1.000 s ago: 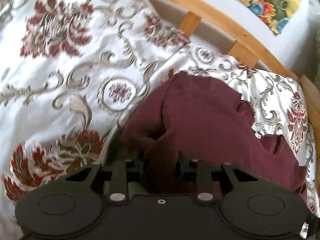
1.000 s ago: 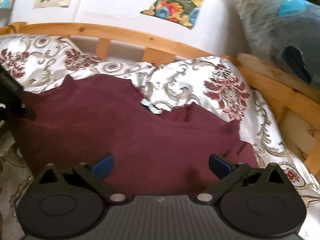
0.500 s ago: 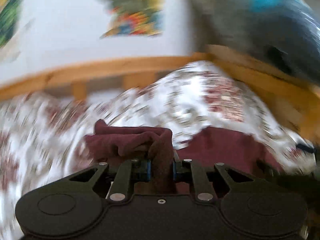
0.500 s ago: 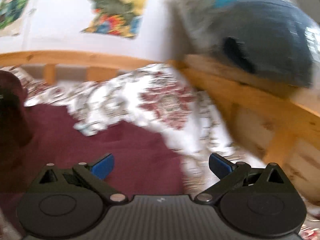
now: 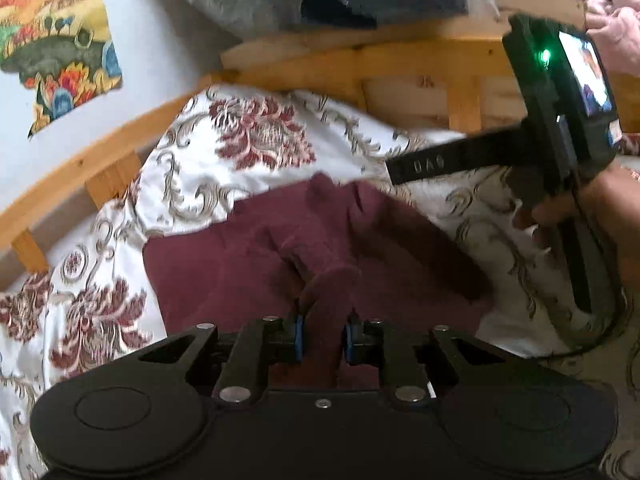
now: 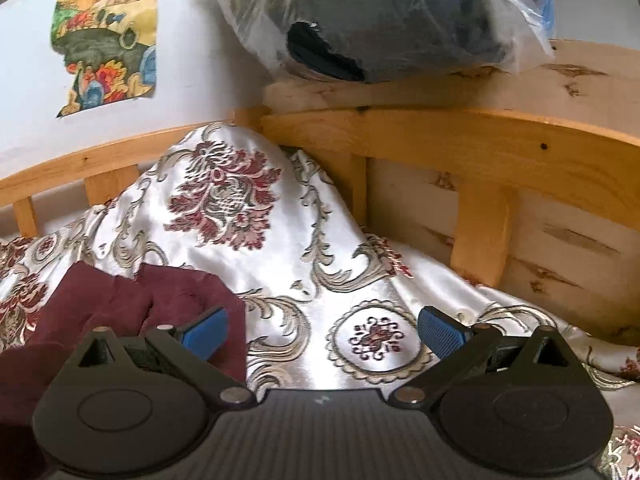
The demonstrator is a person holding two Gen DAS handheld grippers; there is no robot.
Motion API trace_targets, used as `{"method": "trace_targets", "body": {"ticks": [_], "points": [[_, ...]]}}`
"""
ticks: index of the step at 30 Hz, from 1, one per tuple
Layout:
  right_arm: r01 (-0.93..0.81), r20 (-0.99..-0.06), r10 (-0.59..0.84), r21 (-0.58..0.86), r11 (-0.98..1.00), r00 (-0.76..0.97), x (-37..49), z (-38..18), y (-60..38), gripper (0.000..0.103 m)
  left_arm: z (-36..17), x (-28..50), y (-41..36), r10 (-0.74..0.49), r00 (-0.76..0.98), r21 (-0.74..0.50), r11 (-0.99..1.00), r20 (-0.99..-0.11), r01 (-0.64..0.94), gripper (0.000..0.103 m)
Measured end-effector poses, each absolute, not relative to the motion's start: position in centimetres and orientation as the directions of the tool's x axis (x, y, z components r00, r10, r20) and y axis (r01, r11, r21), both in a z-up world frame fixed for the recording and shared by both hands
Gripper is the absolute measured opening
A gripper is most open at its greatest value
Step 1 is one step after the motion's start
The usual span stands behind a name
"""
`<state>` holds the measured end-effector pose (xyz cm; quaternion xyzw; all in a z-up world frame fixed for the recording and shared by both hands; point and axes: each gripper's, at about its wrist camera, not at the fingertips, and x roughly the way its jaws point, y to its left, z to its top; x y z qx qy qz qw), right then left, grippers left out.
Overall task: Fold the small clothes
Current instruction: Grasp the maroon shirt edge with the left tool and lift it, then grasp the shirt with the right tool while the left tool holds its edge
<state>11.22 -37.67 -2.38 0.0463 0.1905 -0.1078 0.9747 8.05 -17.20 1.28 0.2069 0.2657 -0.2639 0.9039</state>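
The left gripper [image 5: 322, 338] clamps a bunched fold of the dark maroon knit garment [image 5: 256, 256] between its blue pads, though its jaws are just beginning to ease apart with the cloth still pinched between them. The garment lies spread on the white satin bedspread with red floral and beige scroll patterns [image 5: 256, 148], in front of the pale wooden bed rail [image 5: 348, 64]. The right gripper [image 6: 322, 330] hangs with its jaws wide apart and nothing between them, above the bedspread just beside the garment's edge [image 6: 180, 292]. On top of the wooden rail rests a dark bundle in clear plastic wrap [image 6: 384, 12]. A colourful paper picture [image 6: 108, 36] hangs on the white wall beyond the rail.
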Motion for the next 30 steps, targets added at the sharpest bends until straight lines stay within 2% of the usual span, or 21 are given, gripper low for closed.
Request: {"method": "trace_targets", "body": {"ticks": [8, 12, 16, 19, 21, 22, 26, 30], "points": [[0.18, -0.361, -0.156, 0.035, 0.983, 0.92, 11.1, -2.1, -36.6, 0.103, 1.4, 7.1, -16.8, -0.377, 0.719, 0.203, 0.79, -0.584, 0.579, 0.037], [0.168, -0.319, -0.141, 0.059, 0.984, 0.937, 10.7, -1.8, -36.3, 0.103, 1.7, 6.5, -16.8, -0.375, 0.725, 0.205, 0.793, -0.578, 0.574, 0.046], [0.058, -0.266, -0.019, 0.137, 0.989, 0.964, 10.3, -1.2, -36.0, 0.103, 2.2, 5.9, -16.3, -0.35, 0.76, 0.215, 0.819, -0.548, 0.532, 0.067], [-0.062, -0.231, 0.121, 0.248, 0.967, 0.965, 10.1, -1.0, -35.7, 0.102, 2.3, 5.4, -15.5, -0.321, 0.781, 0.218, 0.841, -0.535, 0.496, 0.068], [-0.113, -0.235, 0.184, 0.286, 0.952, 0.954, 10.3, -1.0, -35.2, 0.092, 2.2, 5.3, -15.0, -0.311, 0.778, 0.21, 0.848, -0.546, 0.486, 0.068], [-0.141, -0.246, 0.216, 0.29, 0.946, 0.945, 10.5, -1.1, -34.7, 0.084, 1.9, 5.3, -14.8, -0.302, 0.774, 0.208, 0.851, -0.557, 0.482, 0.068], [-0.188, -0.307, 0.263, 0.251, 0.949, 0.915, 11.3, -1.5, -32.5, 0.058, 1.0, 5.6, -14.3, -0.241, 0.772, 0.238, 0.861, -0.587, 0.45, 0.068], [-0.215, -0.404, 0.296, 0.235, 0.948, 0.865, 12.1, -2.7, -30.9, 0.042, 0.2, 5.6, -13.8, -0.194, 0.773, 0.271, 0.862, -0.604, 0.429, 0.065]]}}
